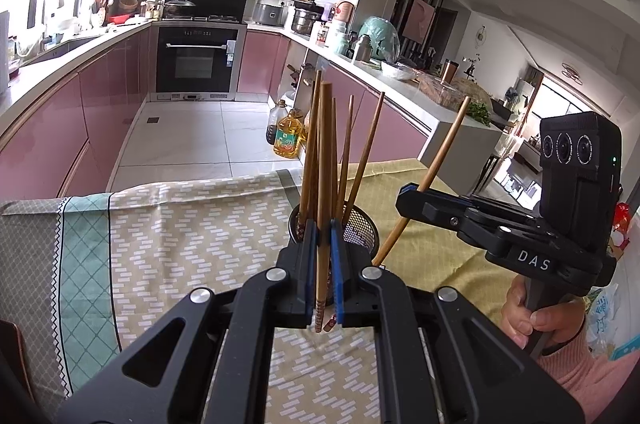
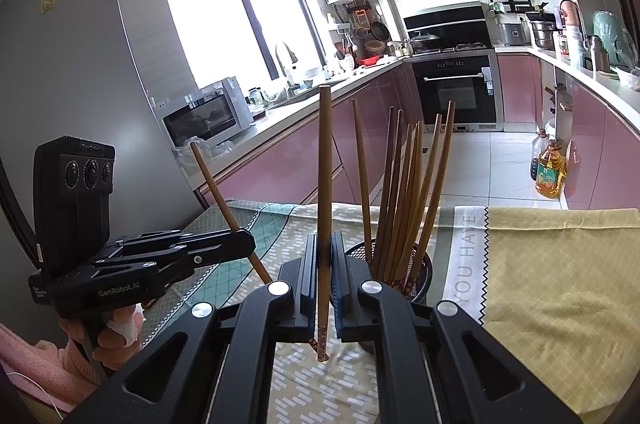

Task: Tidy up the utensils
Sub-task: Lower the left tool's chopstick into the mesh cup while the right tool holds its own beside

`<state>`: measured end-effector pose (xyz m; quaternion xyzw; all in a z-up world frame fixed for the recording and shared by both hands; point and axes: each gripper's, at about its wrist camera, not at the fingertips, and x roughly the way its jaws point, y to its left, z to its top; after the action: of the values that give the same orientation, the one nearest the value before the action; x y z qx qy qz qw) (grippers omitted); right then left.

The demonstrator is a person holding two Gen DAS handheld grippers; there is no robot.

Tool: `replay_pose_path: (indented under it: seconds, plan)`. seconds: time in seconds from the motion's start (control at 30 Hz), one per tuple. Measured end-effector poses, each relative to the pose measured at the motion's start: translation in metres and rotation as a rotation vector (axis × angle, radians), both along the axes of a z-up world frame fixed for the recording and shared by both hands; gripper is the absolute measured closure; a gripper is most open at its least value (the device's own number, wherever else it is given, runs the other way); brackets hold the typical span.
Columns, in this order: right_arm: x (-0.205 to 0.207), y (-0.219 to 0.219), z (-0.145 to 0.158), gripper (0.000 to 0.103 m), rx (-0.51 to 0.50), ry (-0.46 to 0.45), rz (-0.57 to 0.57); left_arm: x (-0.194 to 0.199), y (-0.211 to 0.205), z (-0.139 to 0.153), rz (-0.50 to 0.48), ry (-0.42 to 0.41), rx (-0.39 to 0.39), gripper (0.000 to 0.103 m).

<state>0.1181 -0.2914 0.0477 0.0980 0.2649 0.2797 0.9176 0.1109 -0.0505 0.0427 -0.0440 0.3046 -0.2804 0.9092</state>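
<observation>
My left gripper (image 1: pixel 324 228) is shut on one wooden chopstick (image 1: pixel 325 151), held upright just in front of a black mesh holder (image 1: pixel 362 228) with several chopsticks (image 1: pixel 362 151) standing in it. My right gripper (image 2: pixel 325 244) is shut on another wooden chopstick (image 2: pixel 324 159), upright, left of the same holder (image 2: pixel 422 274) and its chopsticks (image 2: pixel 404 191). Each gripper shows in the other's view: the right (image 1: pixel 404 197) holds its chopstick (image 1: pixel 446 151) tilted, and the left (image 2: pixel 246 242) holds its chopstick (image 2: pixel 212 179) tilted.
The table is covered with a patterned cloth (image 1: pixel 180 232) and a yellow cloth (image 2: pixel 560 272). Beyond the table edge are the tiled floor, oil bottles (image 1: pixel 288 135), pink cabinets and an oven (image 1: pixel 196 59). A fridge (image 2: pixel 72 63) stands at the left.
</observation>
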Motion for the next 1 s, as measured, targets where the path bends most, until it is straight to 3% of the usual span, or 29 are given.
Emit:
replay_pose_path:
  seconds: [1.0]
  plan:
    - [0.001, 0.000, 0.019, 0.097, -0.010, -0.063, 0.009, 0.001, -0.004, 0.033, -0.021, -0.075, -0.032, 0.096]
